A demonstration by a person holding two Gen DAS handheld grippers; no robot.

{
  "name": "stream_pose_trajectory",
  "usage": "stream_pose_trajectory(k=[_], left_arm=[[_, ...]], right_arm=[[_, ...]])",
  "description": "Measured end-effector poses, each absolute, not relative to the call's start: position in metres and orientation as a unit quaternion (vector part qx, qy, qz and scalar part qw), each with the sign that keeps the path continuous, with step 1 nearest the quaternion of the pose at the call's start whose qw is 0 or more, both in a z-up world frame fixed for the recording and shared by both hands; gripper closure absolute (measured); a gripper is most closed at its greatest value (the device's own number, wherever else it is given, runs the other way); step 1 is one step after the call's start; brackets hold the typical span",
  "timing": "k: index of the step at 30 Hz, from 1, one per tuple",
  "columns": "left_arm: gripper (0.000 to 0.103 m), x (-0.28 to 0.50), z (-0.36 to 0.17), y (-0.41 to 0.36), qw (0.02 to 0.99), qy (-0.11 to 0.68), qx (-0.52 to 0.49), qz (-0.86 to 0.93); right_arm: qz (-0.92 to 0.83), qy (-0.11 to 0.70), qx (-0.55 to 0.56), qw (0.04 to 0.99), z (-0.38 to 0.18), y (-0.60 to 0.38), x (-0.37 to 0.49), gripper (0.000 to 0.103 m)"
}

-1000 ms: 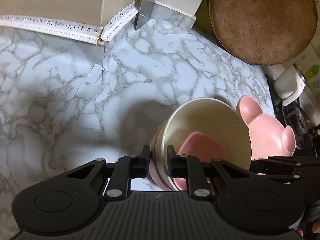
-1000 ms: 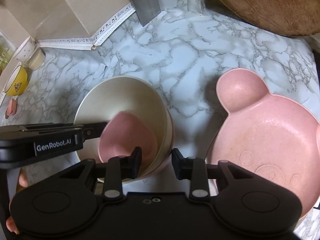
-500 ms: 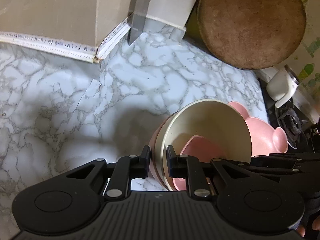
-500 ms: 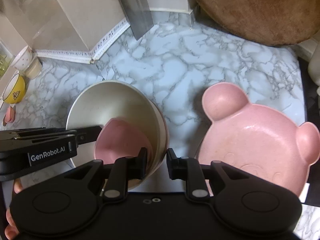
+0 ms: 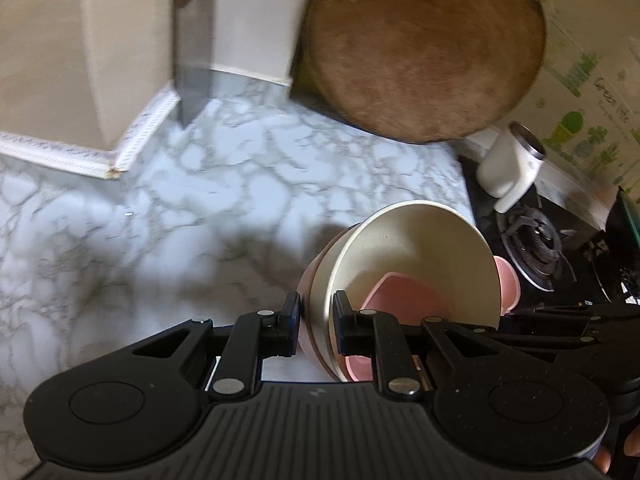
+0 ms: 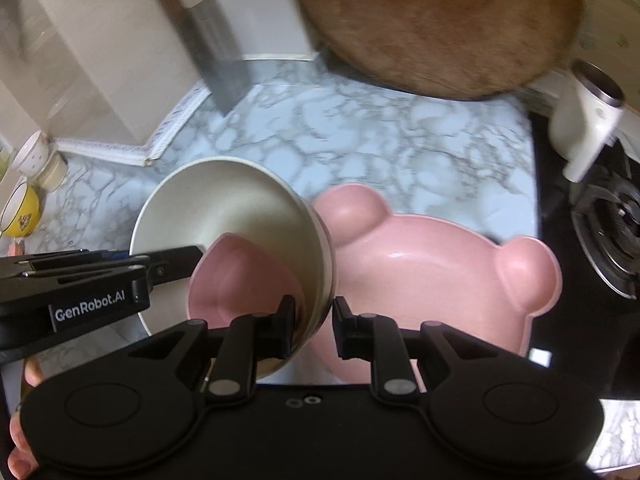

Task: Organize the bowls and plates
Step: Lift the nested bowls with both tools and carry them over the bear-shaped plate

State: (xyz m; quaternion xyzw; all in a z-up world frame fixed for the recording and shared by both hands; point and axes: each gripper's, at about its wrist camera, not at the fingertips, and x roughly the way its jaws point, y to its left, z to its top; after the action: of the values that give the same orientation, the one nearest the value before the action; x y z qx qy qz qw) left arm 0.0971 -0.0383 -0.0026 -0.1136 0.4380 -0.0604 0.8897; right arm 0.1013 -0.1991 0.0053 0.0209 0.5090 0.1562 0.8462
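marble-patterned counter (image 6: 420, 136) spreads under everything, with a round wooden board (image 5: 424, 40) leaning at the back and a stove burner (image 6: 612, 216) off at the right edge. on the counter lies the pink bear-shaped plate (image 6: 440, 272), flat and empty. over its left edge, tilted, is the bowl stack: a cream bowl (image 5: 416, 256) nested in a pink outer bowl (image 5: 310, 292), with a small pink bowl (image 6: 236, 280) lying inside the cream one.

both grippers are on that stack. the left gripper (image 5: 316, 320) is narrow, clamped across the rim on the stack's left side, one finger outside the pink wall and one inside the cream. the right gripper (image 6: 314, 322) has just been closing; its jaws stand narrow astride the opposite rim and look pressed on it. a yellow bowl (image 6: 20, 216) and a small white cup (image 6: 34, 156) sit far left, untouched.

my judgement: the nesting of bowls looks done, and the stack seems to be held clear of the counter. what's left is setting it somewhere, likely onto the plate, and gathering the stray dishes.
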Motion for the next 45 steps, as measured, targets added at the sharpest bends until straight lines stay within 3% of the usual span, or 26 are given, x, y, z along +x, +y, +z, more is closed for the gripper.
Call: stream_pose_trajectory(k=[17,45], left_arm=[[0.087,0.136,-0.037,-0.144,0.866,0.487,-0.080,-0.082],[0.087,0.149,-0.048,-0.143,0.861,0.495,-0.084,-0.080]], right_arm=[[0.124,0.547,0.032,0.827,-0.027,-0.287,0.125,0.082],[0.122,0.550,0.061,0.824,-0.033,-0.301,0.132,0.076]])
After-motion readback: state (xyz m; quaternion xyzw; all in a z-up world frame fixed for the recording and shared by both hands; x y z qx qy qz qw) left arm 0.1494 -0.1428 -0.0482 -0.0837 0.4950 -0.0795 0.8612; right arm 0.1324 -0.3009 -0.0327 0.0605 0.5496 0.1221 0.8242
